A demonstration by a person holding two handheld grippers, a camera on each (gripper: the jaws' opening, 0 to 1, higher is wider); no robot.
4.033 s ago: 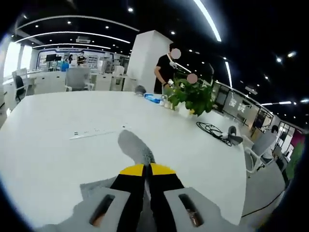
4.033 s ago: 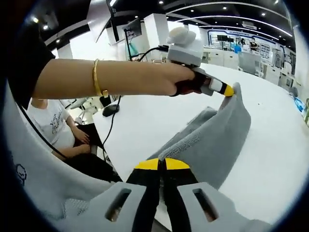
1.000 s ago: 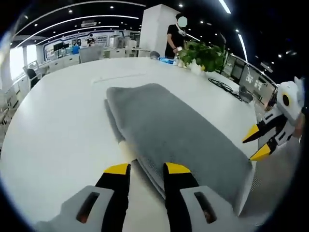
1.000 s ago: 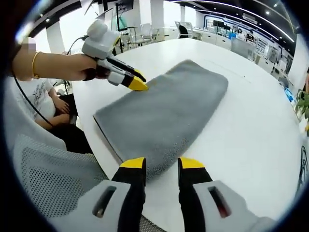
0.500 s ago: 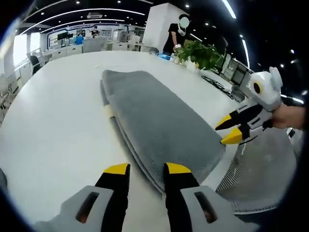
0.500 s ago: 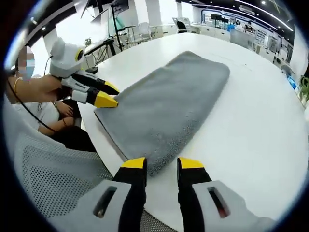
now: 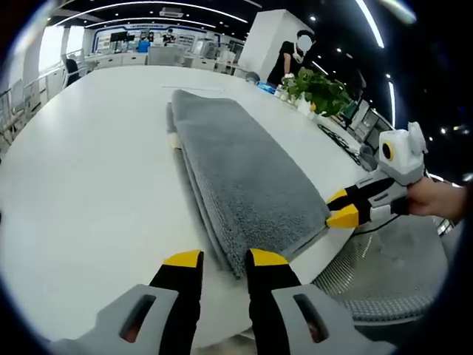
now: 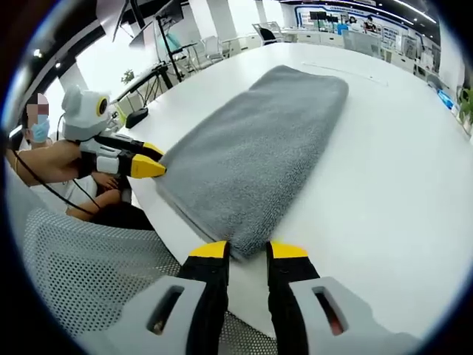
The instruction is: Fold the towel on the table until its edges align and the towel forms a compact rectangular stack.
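Both views close, low, facing along towel (image 7: 236,174) (shared)

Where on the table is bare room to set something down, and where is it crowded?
Bare: the wide white table on the towel's long side away from the plant, and the stretch beyond its far end. Another open strip runs along its other long side. Crowded: the near end, where the left gripper and right gripper sit at the corners by the table edge.

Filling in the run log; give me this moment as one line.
towel: folded long, flat on table | left tool: open at near corner | right tool: open at other near corner | phase: next fold pending
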